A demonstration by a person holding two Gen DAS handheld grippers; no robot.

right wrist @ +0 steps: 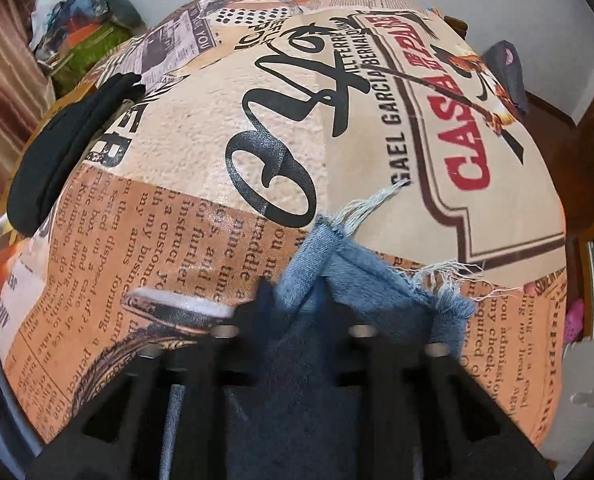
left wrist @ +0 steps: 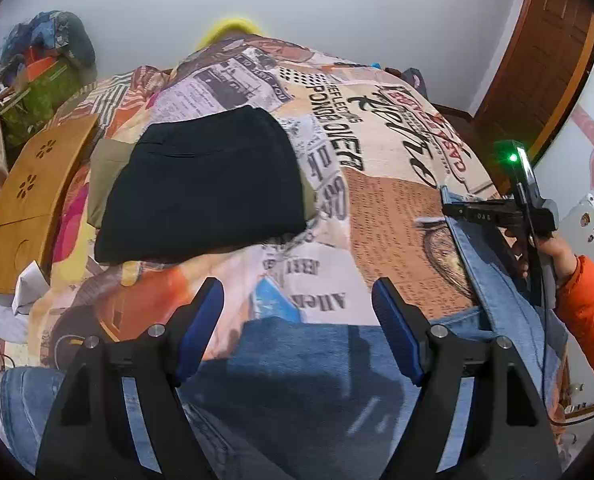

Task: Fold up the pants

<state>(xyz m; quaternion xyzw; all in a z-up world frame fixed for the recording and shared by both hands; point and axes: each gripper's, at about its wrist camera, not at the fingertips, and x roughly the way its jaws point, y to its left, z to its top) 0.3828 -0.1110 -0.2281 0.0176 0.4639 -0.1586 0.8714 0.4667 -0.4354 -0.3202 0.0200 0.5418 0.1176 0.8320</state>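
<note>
Faded blue denim pants [left wrist: 297, 368] lie on the newspaper-print bedspread [left wrist: 377, 152], bulk at 6 o'clock in the left wrist view, 1 leg running up toward 3 o'clock.

Right gripper [right wrist: 297, 292]: jaws pinched tight on the frayed hem [right wrist: 337, 248] of that leg; loose threads splay out at 1 o'clock. The left view shows the same gripper from the side, held by a hand in an orange sleeve [left wrist: 593, 312].

Left gripper [left wrist: 297, 320]: blue-padded fingers [left wrist: 201, 320] stand wide apart, holding nothing, poised above the denim edge.

Folded black garment [left wrist: 205, 188] sits at 11 o'clock on the bedspread, well apart from the denim.

Judgement: the step is securing a second hold. Best done by lowering the left fingers astride the near denim edge, catching both layers, and closing before the right side lifts, so the leg carries over flat without twisting.
</note>
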